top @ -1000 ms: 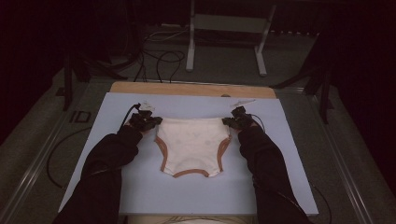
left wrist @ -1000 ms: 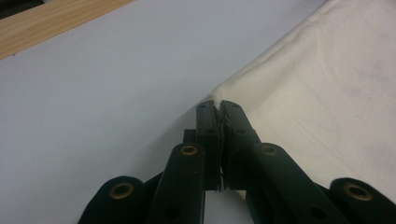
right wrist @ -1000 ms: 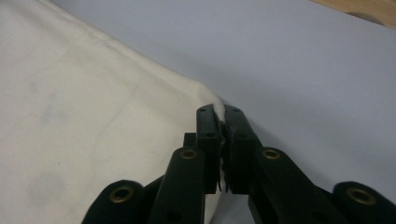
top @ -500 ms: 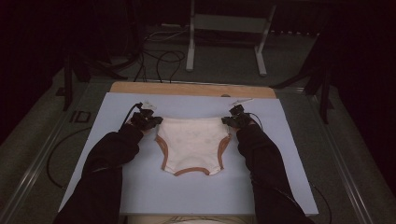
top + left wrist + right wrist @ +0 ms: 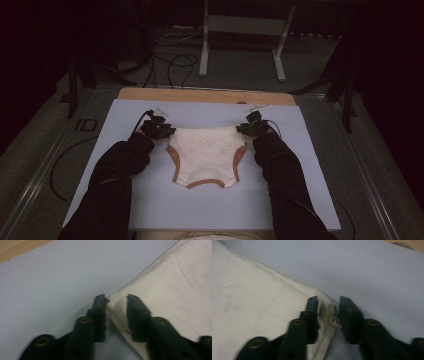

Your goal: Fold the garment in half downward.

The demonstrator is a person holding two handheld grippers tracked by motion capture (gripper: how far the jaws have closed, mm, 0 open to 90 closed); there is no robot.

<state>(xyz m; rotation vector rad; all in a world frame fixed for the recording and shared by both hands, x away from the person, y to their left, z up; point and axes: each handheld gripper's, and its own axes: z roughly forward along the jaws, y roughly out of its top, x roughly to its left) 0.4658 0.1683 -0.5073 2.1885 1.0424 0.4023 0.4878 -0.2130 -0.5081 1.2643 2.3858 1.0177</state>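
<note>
A cream pair of briefs with brown leg trim lies flat on a pale blue mat. My left gripper sits at its top left waistband corner, and my right gripper at the top right corner. In the left gripper view the left gripper has its jaws a little apart, with the corner of the cloth rising between them. In the right gripper view the right gripper also stands slightly open around the cloth edge and a small printed label.
The mat lies on a wooden tabletop whose far edge shows beyond it. Cables trail off the left side of the table. A metal stand rests on the floor behind.
Both grippers stay at the waistband corners and the briefs lie as before; the left gripper has edged very slightly right.
</note>
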